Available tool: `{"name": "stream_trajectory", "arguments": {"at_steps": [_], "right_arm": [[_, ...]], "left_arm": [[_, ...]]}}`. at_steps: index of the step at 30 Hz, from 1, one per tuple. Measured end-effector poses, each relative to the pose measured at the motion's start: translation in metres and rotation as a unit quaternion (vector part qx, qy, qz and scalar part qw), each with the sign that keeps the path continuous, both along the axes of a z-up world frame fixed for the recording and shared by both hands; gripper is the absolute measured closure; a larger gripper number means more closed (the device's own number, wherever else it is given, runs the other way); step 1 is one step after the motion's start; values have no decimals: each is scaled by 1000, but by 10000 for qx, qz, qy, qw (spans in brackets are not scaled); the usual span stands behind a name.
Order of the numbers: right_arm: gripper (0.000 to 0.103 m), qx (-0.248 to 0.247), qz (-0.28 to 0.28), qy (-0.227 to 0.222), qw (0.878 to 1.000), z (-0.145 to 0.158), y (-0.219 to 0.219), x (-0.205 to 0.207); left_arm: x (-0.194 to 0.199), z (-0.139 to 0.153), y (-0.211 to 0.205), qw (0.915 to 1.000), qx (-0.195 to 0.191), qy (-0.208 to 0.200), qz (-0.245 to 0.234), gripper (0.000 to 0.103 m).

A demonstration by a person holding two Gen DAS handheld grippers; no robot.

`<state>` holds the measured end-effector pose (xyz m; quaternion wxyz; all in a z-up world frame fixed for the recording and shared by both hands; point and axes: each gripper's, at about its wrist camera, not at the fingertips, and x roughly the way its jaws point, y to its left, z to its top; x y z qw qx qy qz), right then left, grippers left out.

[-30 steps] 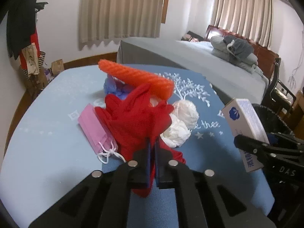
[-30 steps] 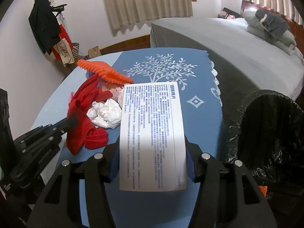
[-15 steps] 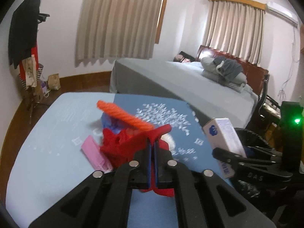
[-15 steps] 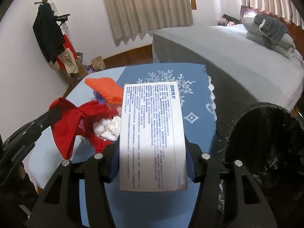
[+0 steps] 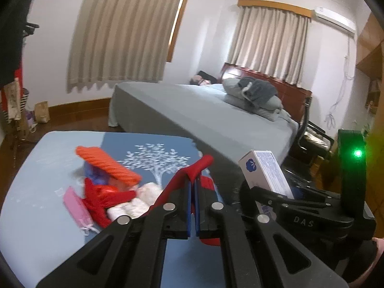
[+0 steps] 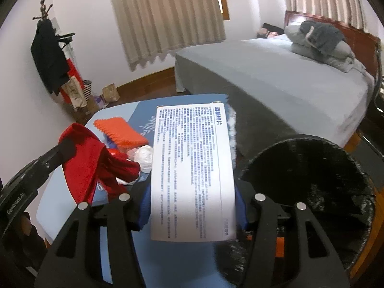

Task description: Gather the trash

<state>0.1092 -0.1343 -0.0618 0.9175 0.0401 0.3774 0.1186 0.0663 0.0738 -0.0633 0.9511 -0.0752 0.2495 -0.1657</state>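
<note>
Left gripper [image 5: 192, 187]: jaws pressed together on the red cloth [image 5: 184, 175], held off the table [image 5: 36, 216].
Right gripper [image 6: 192, 206]: clamped on the white box [image 6: 192, 172], beside the black bin [image 6: 312, 168].
Left on the table: orange cloth [image 5: 108, 165], pink mask [image 5: 76, 206], white tissues [image 5: 134, 206].

surface: table [image 5: 36, 228], pale blue cover, dark blue panel with a white tree print [image 5: 156, 160] as landmark.
left of tree print: orange ridged piece [image 5: 108, 165], tilted, propped on a blue-purple item [image 5: 94, 175].
below orange piece: red cloth [image 5: 100, 196], partly on the table.
left of red cloth: pink face mask [image 5: 76, 206], flat, touching the cloth.
below tree print: white crumpled tissues [image 5: 136, 201], beside the cloth.
</note>
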Motion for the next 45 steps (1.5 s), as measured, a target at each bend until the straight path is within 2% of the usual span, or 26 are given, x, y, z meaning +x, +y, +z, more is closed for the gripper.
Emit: {"name": "stream_trajectory", "arguments": {"at_steps": [14,27,37,38,39,41,43,44,45], "right_arm": [[49,-167,-792,-131,9966,11,-79,-19],[49,-349,-1612,-141,9862,6,-167,-38],[49,-400,-1884,39,9813,-20,-202,-40],[43,-414,-1910,55,9807,-23,-204,-39],[34,-428,-1937,76,9801,-25,-205,-39],[27,-452,-2019,61,9783,-29,-208,-40],[20,-441,-2025,45,9783,-30,-210,-42],[15,-442,-2048,9,9778,-29,-210,-43],[13,-418,-2053,-56,9778,-28,-209,-45]], "left_arm": [[2,14,-76,9960,30,-166,-874,101],[12,27,-176,9809,56,-361,-1913,101],[36,-2,-223,9754,127,141,-2198,98],[38,-6,-224,9755,146,227,-2181,88],[39,-8,-223,9763,159,276,-2139,67],[40,-13,-217,9783,139,294,-2046,44],[42,-16,-210,9804,163,327,-1936,40],[43,-16,-205,9819,183,350,-1853,35],[43,-15,-201,9832,183,338,-1784,30]]}}
